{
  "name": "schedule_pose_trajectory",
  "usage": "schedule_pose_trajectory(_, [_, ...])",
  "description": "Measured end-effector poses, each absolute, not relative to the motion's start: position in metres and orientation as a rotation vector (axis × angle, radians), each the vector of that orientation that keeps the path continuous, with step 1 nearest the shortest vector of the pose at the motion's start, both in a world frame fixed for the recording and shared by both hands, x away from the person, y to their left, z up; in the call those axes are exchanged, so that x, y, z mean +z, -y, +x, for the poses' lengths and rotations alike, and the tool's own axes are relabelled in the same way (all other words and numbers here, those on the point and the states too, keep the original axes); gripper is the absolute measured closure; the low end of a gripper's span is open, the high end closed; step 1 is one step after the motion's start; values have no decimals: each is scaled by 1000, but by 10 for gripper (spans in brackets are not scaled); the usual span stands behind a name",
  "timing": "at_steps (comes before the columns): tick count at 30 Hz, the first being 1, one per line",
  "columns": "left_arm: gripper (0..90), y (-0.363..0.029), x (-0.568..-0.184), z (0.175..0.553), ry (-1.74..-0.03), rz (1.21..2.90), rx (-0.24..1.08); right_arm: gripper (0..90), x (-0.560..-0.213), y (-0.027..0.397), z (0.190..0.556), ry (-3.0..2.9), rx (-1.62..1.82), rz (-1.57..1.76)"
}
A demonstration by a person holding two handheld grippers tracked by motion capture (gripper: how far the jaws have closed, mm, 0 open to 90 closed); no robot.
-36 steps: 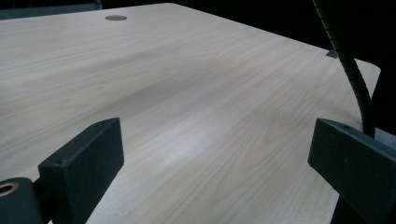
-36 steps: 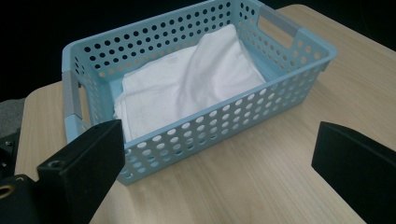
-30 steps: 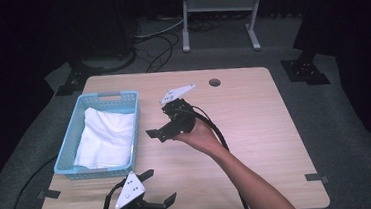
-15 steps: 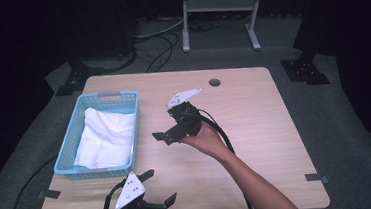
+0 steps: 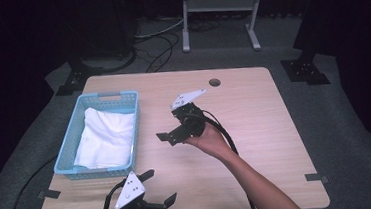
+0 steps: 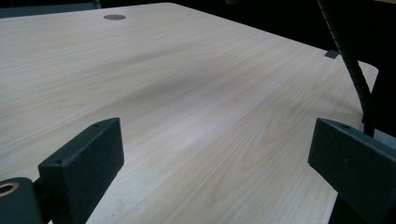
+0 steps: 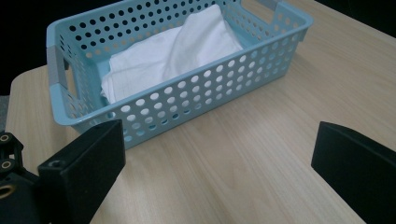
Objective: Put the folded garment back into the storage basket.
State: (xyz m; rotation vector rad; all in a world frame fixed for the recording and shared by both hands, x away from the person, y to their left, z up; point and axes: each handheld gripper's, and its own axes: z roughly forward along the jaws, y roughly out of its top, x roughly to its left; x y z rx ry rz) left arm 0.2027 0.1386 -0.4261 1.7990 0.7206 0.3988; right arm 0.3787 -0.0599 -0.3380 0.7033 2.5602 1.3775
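The pale wooden table [image 5: 255,129] stood in a dark room. The white folded cloth [image 5: 107,138] lay inside the perforated light-blue plastic basket [image 5: 71,143] — contained. I held my right gripper [image 5: 173,135] just beside the basket, jaws wide, empty; my left gripper [image 5: 159,188] hung near its front corner — likewise.

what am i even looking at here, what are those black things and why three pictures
A person sits at a wooden table and holds a hand-held claw in each hand. The high view looks down from above: the left claw is at the near edge, the right claw is over the middle. The other two pictures come from cameras riding on the claws, so the black blocks at the bottom are each claw's own jaws. Both claws are open and hold nothing. On the table stands a blue basket with a white cloth in it; the right claw points at it.
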Motion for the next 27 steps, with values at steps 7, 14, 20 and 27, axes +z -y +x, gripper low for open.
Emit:
schedule_pose_trajectory(7, [32, -138, -426, 203, -722, 1799, 398, 28, -343, 70, 380, -2557, 1365, 721])
schedule_pose_trajectory(14, [32, -137, -426, 202, -719, 1800, 399, 28, -344, 79, 380, -2548, 1362, 743])
schedule_pose_trajectory(20, [32, -138, -426, 202, -719, 1801, 399, 28, -344, 85, 378, -2548, 1355, 742])
schedule_pose_trajectory(27, [32, -138, -426, 203, -720, 1801, 401, 28, -347, 94, 377, -2543, 1352, 753])
